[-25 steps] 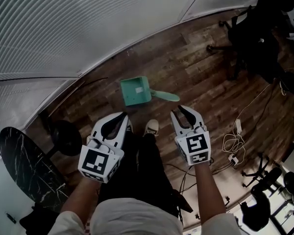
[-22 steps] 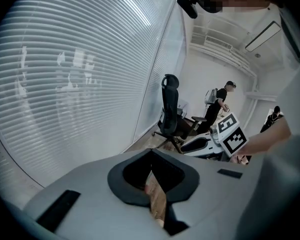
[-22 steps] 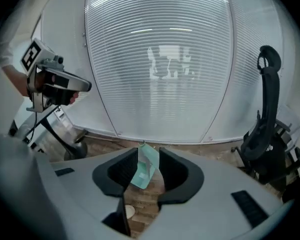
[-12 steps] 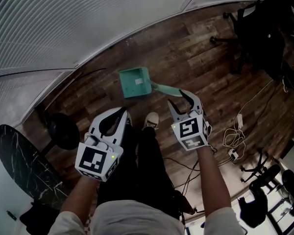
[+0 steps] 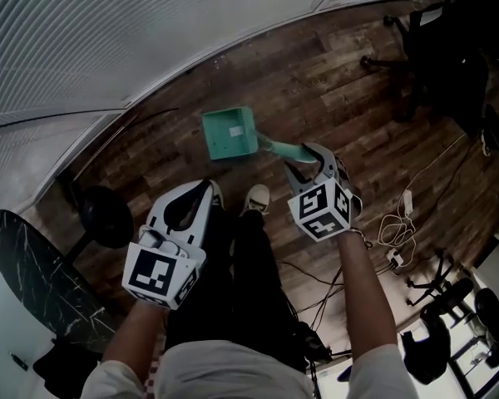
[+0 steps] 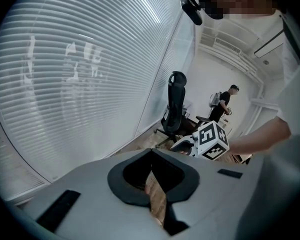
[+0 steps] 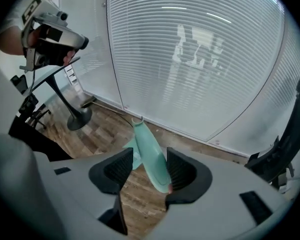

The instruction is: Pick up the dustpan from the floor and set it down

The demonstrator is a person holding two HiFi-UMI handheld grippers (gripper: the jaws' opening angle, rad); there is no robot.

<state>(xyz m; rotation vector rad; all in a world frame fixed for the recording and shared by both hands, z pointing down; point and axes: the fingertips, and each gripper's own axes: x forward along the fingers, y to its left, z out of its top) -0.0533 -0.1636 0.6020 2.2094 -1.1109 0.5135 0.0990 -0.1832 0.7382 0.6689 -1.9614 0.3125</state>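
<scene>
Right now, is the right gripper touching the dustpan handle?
Cannot tell. In the right gripper view the handle lies between the open jaws of the right gripper, clear of one pad and close against the other, but contact isn't plain.

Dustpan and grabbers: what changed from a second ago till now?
The right gripper moved forward and down to the dustpan. Its handle now sits between the open jaws, which have not closed on it yet. The dustpan itself stayed on the floor, and the left gripper stayed back, shut and empty.
</scene>
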